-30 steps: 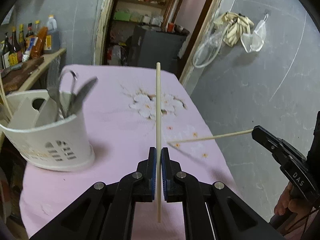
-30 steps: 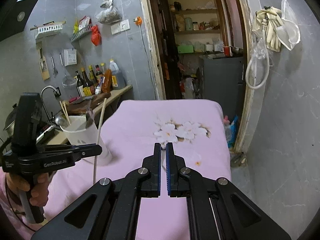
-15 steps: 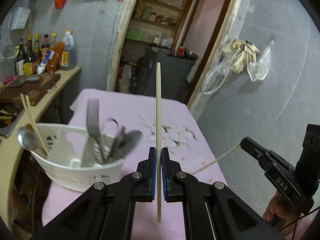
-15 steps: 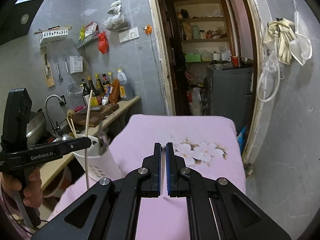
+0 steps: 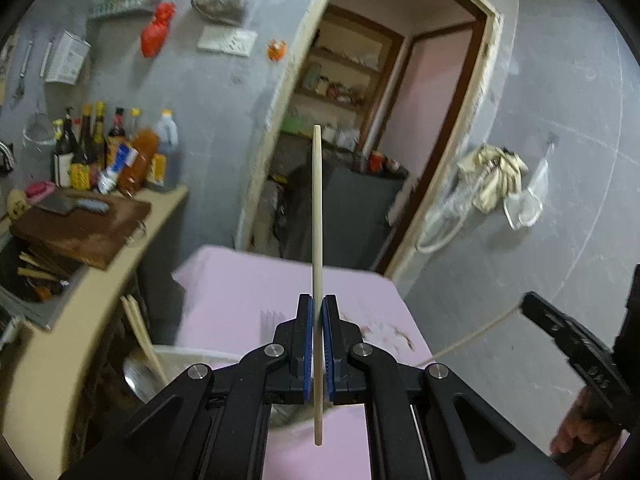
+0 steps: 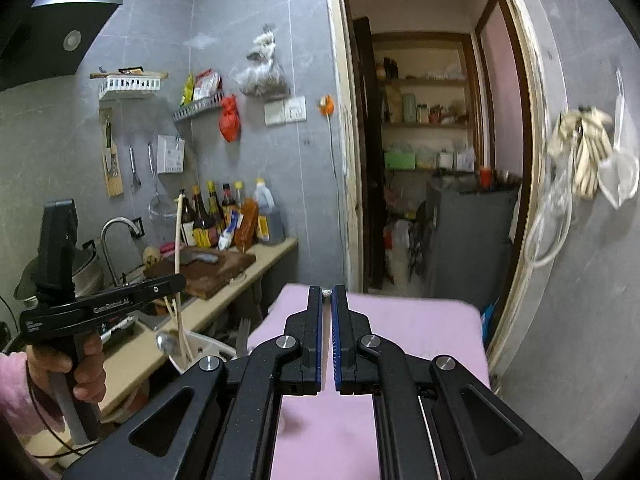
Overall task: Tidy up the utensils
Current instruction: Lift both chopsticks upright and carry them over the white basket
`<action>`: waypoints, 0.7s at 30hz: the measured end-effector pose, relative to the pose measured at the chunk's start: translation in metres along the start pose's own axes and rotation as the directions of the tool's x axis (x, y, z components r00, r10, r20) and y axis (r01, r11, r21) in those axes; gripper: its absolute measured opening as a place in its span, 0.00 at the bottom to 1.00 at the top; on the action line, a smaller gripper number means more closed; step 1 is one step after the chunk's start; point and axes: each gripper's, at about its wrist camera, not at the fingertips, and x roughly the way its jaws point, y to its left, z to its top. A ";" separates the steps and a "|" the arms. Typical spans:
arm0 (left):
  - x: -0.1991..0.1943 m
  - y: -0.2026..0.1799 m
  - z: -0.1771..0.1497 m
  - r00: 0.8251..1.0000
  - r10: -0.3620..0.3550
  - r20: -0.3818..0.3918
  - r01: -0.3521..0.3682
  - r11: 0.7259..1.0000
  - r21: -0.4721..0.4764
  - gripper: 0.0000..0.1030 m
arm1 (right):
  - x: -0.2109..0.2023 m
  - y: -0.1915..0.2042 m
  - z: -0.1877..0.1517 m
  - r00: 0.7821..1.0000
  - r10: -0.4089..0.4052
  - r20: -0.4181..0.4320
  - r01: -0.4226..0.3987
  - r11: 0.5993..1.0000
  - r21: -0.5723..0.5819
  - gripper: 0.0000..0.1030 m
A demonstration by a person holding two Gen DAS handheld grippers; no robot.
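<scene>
Above the pink-clothed table, your left gripper clamps an upright pale wooden chopstick; right gripper pinches a second pale chopstick. White plastic utensil caddy already has spoon, fork, chopsticks. Remaining, est.: both sticks into caddy.

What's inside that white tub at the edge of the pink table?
In the white tub I can see a spoon, a fork and a couple of chopsticks poking out. The gripper arms cover its lower part, so anything deeper stays hidden.
</scene>
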 end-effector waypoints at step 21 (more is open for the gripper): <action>-0.002 0.066 0.030 0.994 0.023 0.104 -0.021 1.000 -0.013 0.05 | 0.002 0.100 0.067 0.995 0.096 0.022 -0.092 0.985 -0.150 0.04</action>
